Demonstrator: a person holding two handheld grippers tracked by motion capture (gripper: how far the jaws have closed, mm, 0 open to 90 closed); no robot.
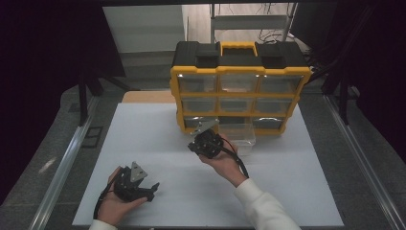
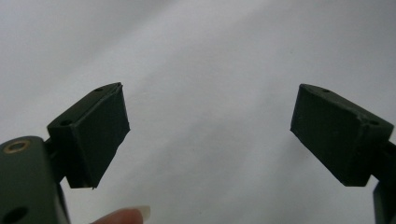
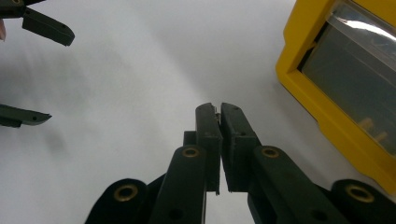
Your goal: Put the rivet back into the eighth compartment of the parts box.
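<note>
A yellow and black drawer organizer (image 1: 239, 57) stands at the back of the white table (image 1: 143, 139), with rows of clear drawers. Its bottom middle drawer (image 1: 238, 132) is pulled out toward me. My right gripper (image 1: 194, 146) hovers just in front of the bottom left drawer, jaws shut together (image 3: 219, 109) over the bare white surface; the organizer's yellow frame (image 3: 322, 107) lies to its right in the right gripper view. My left gripper (image 1: 149, 190) rests low at the front left, wide open (image 2: 210, 126), nothing between its pads (image 2: 100, 133). It also appears far off (image 3: 42, 70) in the right gripper view.
A wooden board edge (image 1: 146, 97) shows behind the white surface, left of the organizer. Metal rails (image 1: 62, 167) run along both sides of the table. A rack with cables (image 1: 249, 21) stands behind the organizer.
</note>
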